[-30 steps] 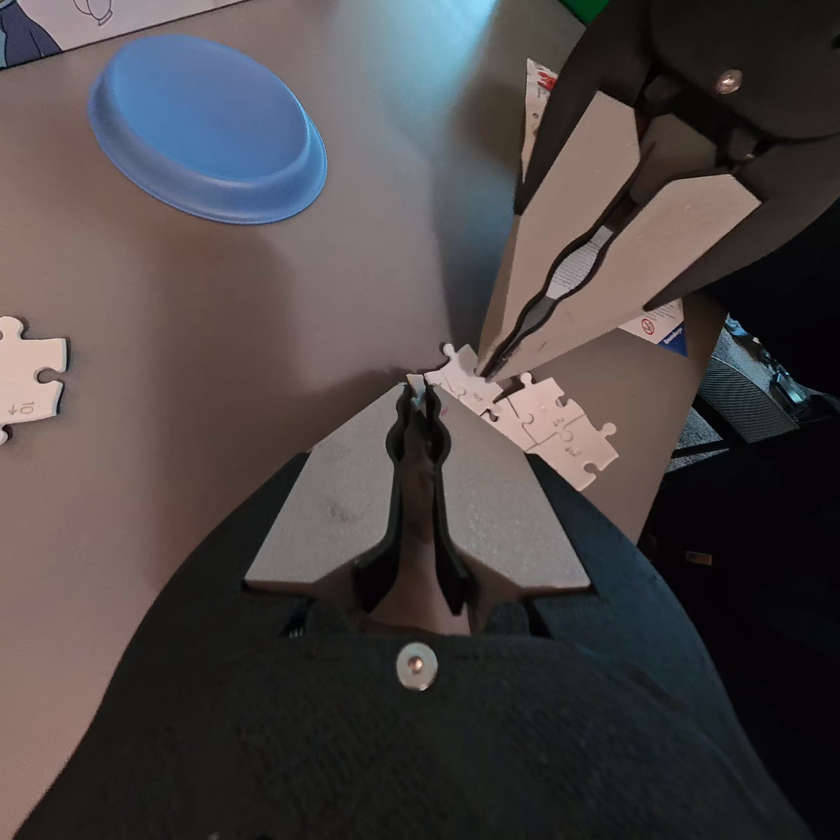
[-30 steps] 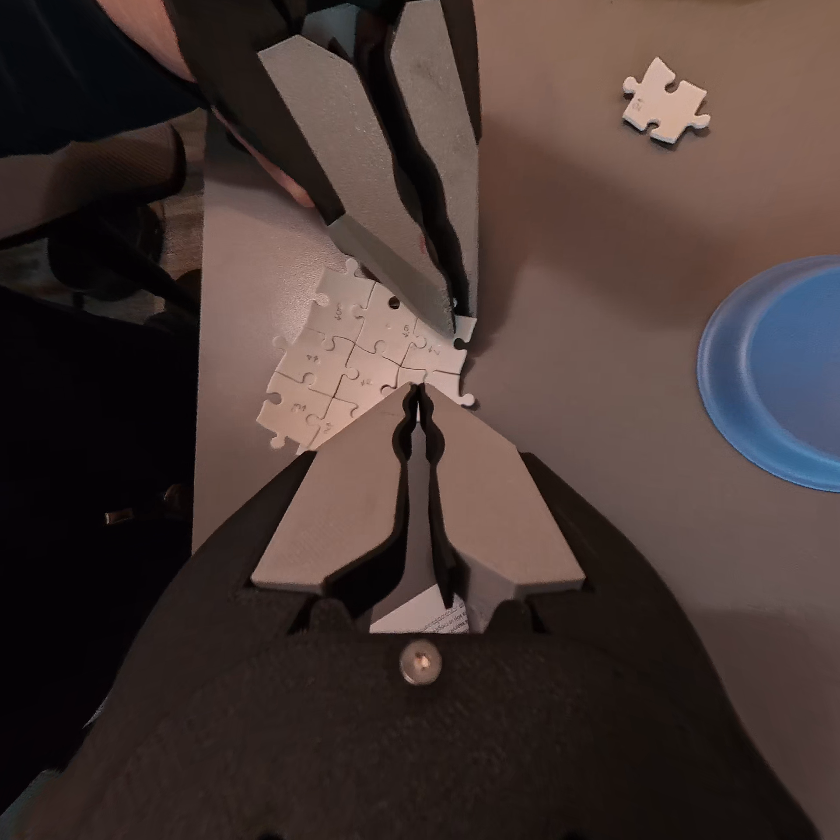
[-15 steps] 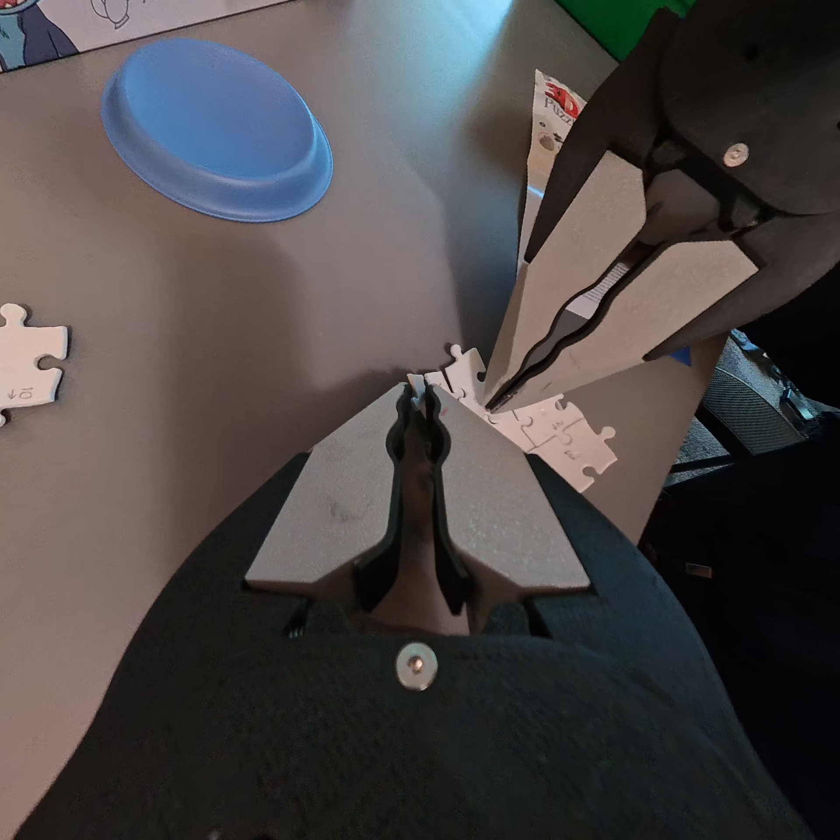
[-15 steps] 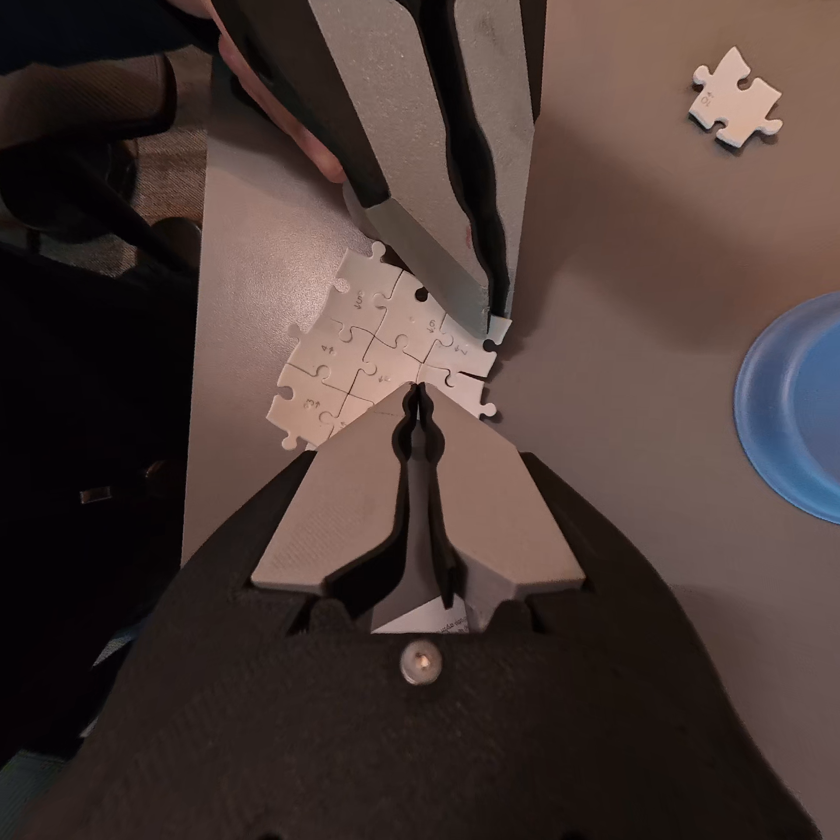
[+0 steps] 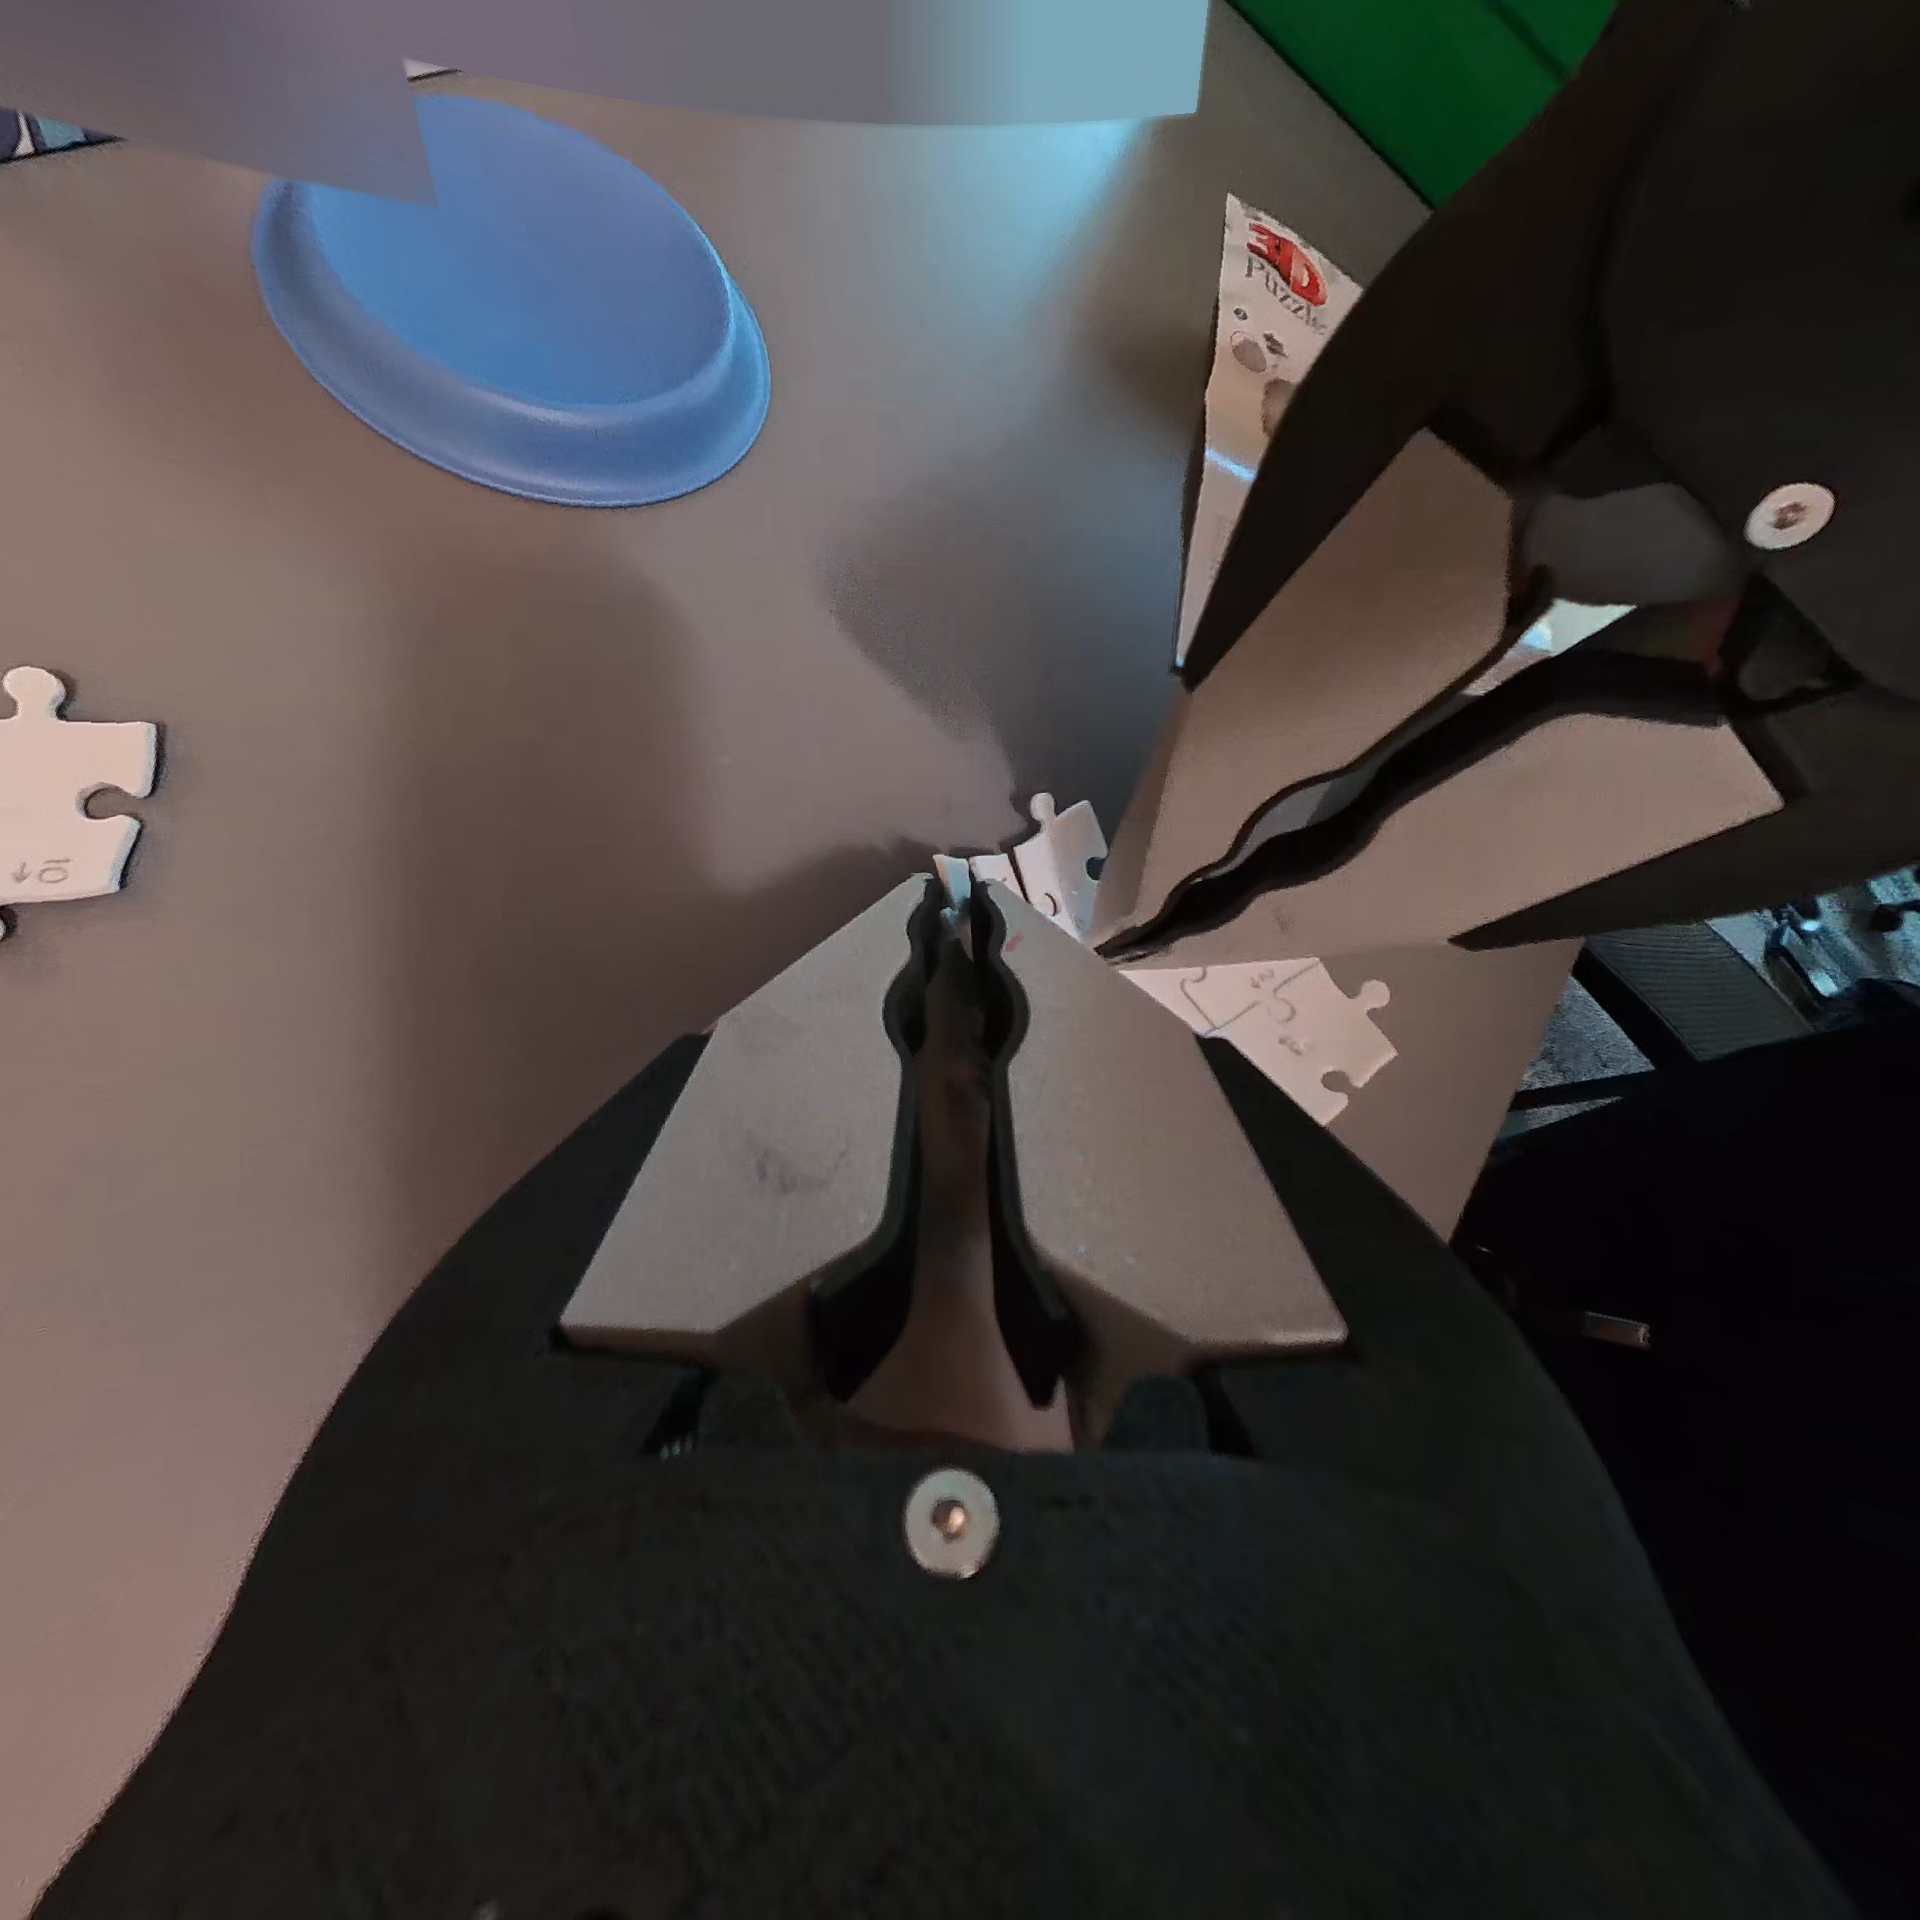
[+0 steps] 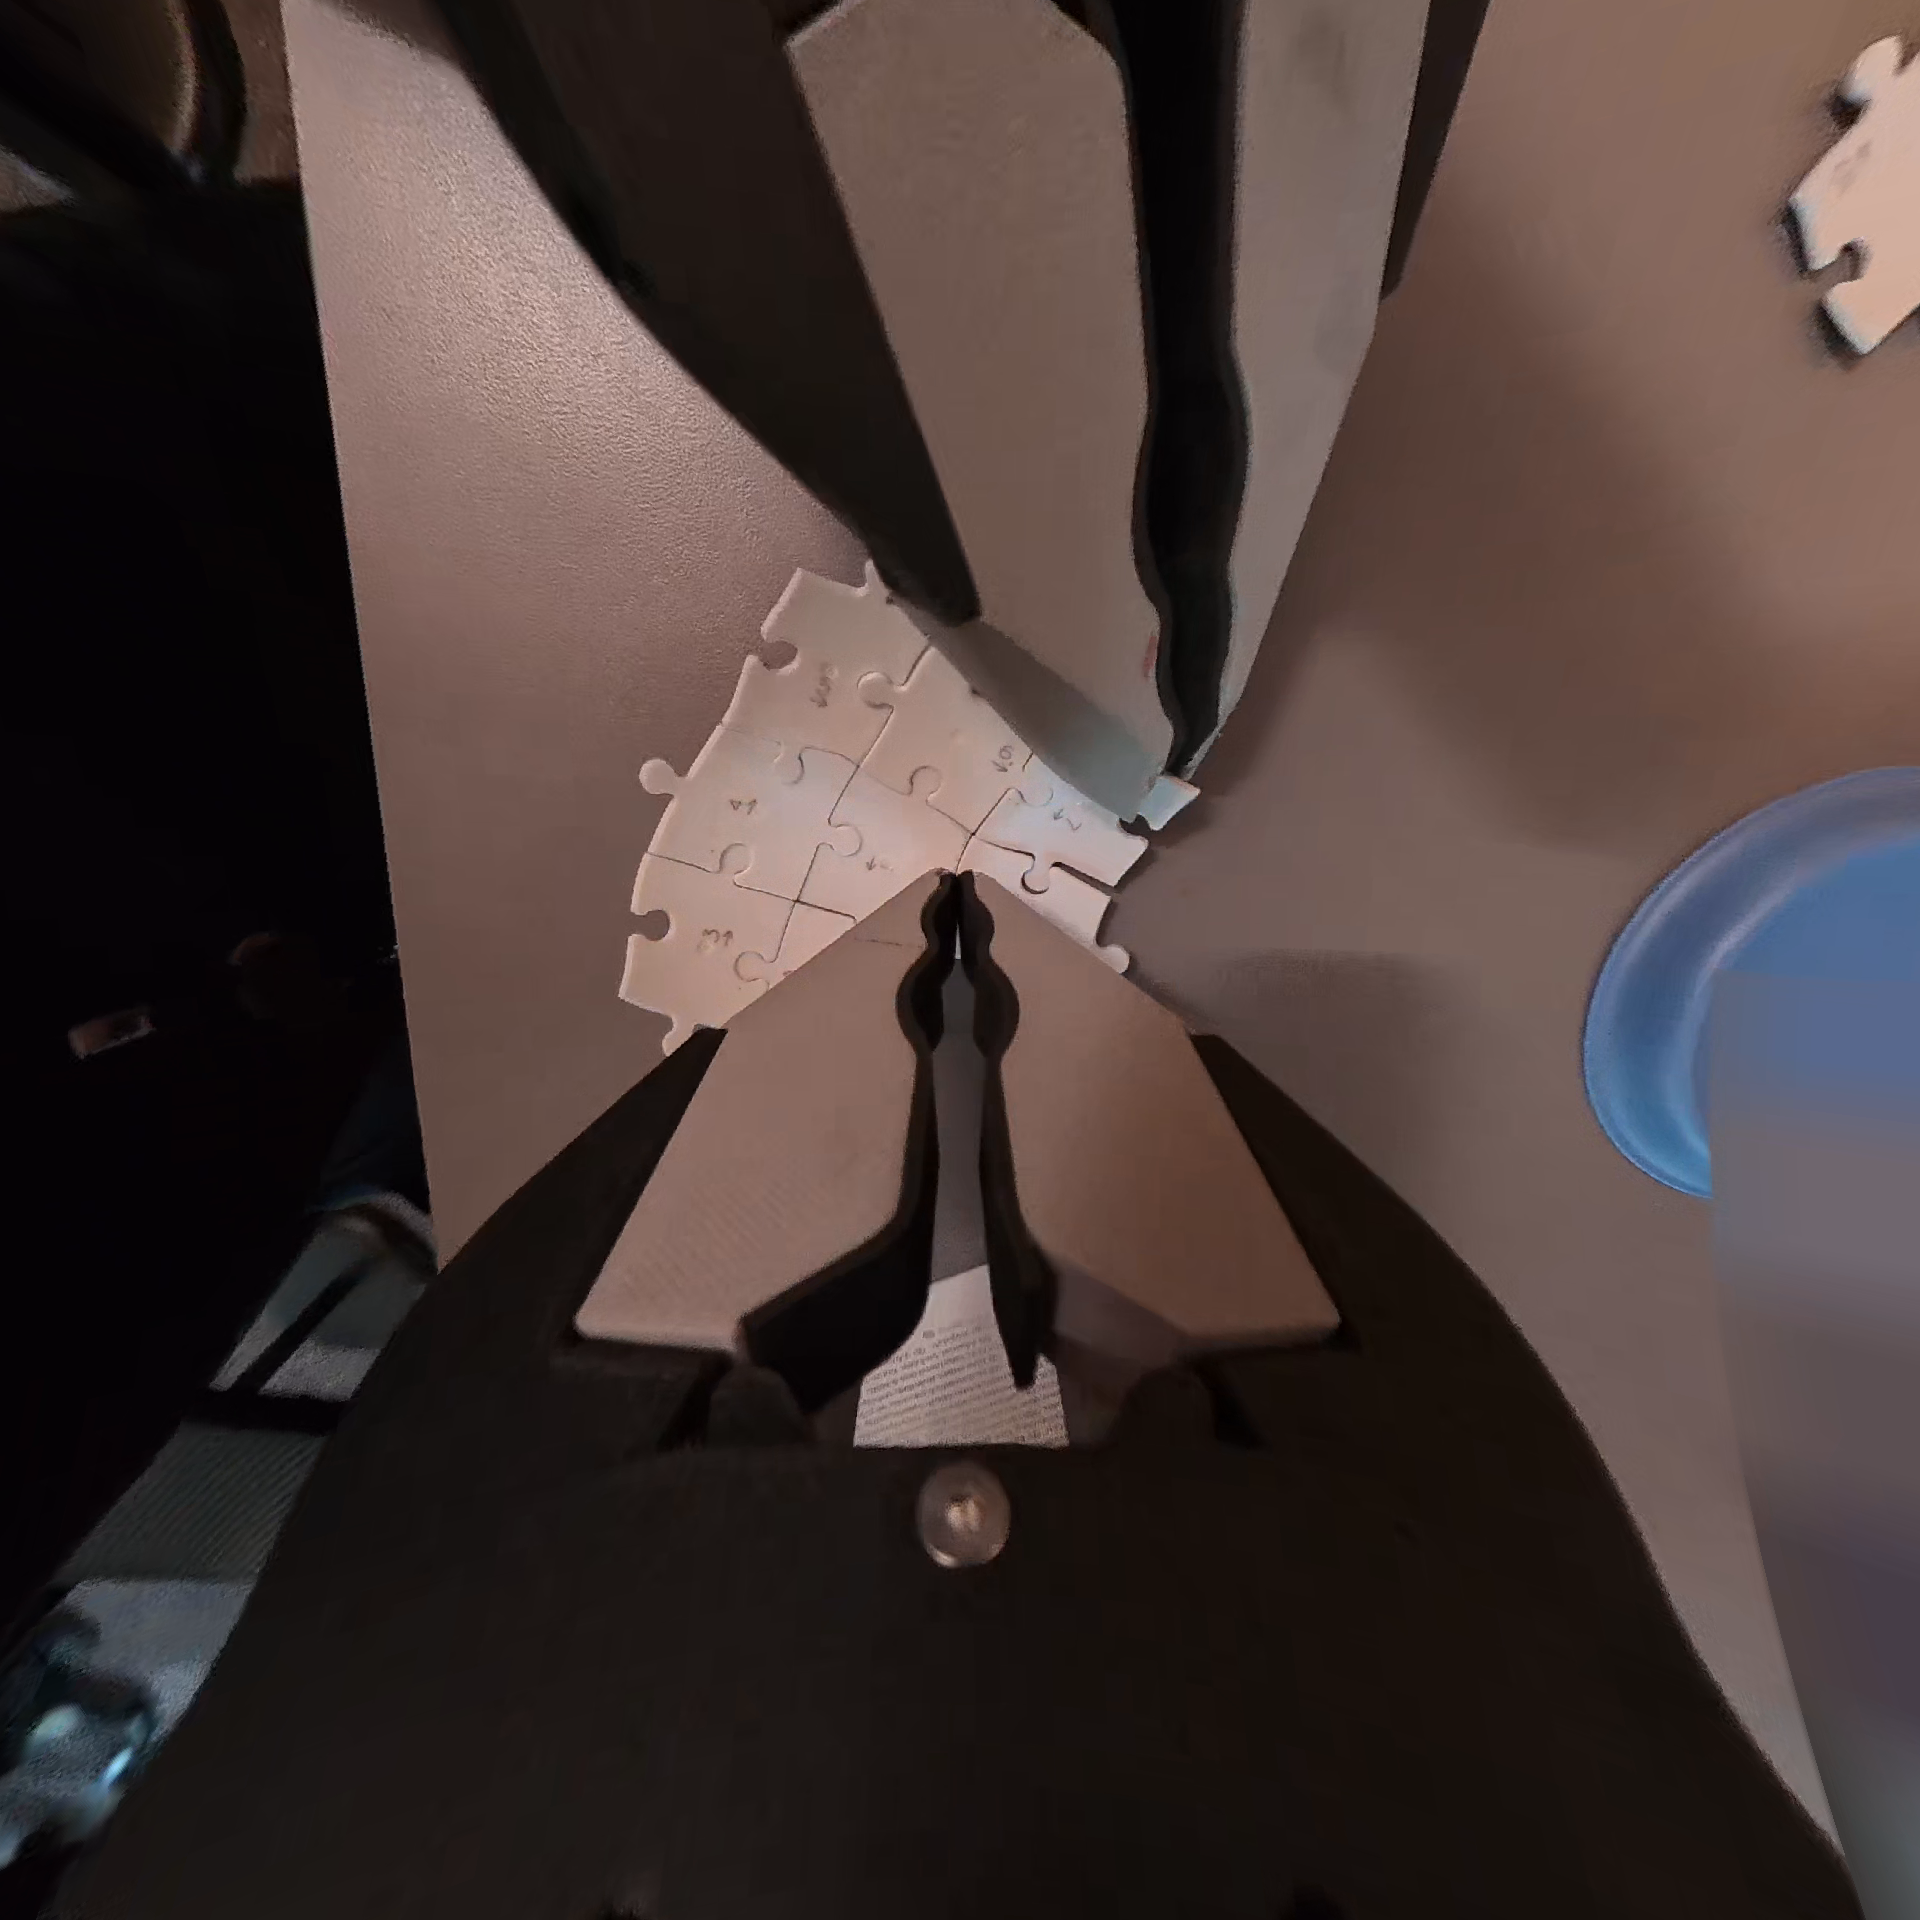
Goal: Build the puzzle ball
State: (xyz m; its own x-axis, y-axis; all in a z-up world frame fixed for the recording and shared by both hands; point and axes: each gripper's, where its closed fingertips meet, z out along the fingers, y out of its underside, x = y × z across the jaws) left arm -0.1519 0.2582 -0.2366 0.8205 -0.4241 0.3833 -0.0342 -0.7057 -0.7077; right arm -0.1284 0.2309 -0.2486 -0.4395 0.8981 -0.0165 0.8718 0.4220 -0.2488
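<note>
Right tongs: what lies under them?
Under the right tongs: the near corner of the joined puzzle pieces and a printed leaflet farther back. How far either extends is hidden.

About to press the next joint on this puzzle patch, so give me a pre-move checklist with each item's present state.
1. Left gripper shut on the patch corner: ok, a white edge shows between its tips.
2. Right gripper shut: ok. Whether it clamps or only presses the assembled patch: cannot tell.
3. Patch pieces interlocked: ok over the visible seams; the part under the grippers: cannot tell.
4. Patch supported: not ok, it sits by the table edge.
5. Loose piece available: ok, lying apart on the table.
6. Blue dish out of the way: ok.
</note>
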